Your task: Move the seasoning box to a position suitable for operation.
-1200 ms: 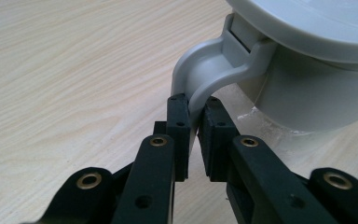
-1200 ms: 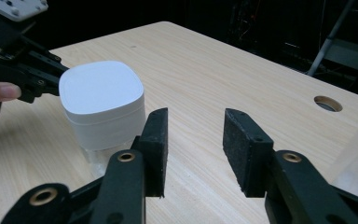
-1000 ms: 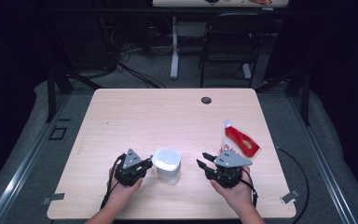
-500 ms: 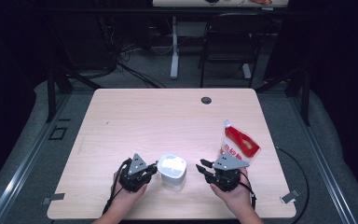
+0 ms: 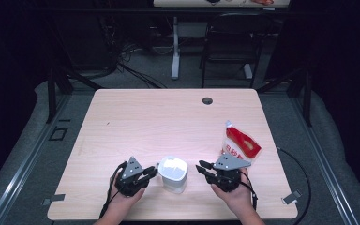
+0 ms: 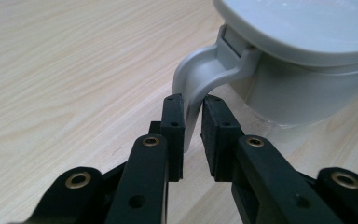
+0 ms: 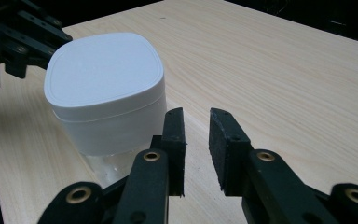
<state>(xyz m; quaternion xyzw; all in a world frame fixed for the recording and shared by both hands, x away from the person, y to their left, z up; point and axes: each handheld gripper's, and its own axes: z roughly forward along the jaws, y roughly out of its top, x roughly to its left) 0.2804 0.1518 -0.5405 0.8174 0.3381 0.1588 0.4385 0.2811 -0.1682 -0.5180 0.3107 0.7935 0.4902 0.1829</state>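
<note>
A white lidded container [image 5: 173,173] with a grey side handle [image 6: 200,74] stands near the table's front edge, between both hands. My left gripper [image 5: 152,172] is at its left side. In the left gripper view the handle sits between the pads of that gripper [image 6: 193,105]; the jaws have just been opening and a thin gap shows on the right pad's side. My right gripper [image 5: 200,167] points at the container [image 7: 105,93] from its right. Its jaws [image 7: 196,116] have just been closing and now stand narrowly apart with nothing between them.
A red and white pouch [image 5: 240,143] stands just behind my right hand. A round cable hole [image 5: 207,101] lies near the wooden table's far edge. A dark chair [image 5: 229,42] and desk legs stand beyond the table.
The container and my left gripper have shifted slightly toward the near edge and to the right. The right gripper's jaws have narrowed while the hand stayed put.
</note>
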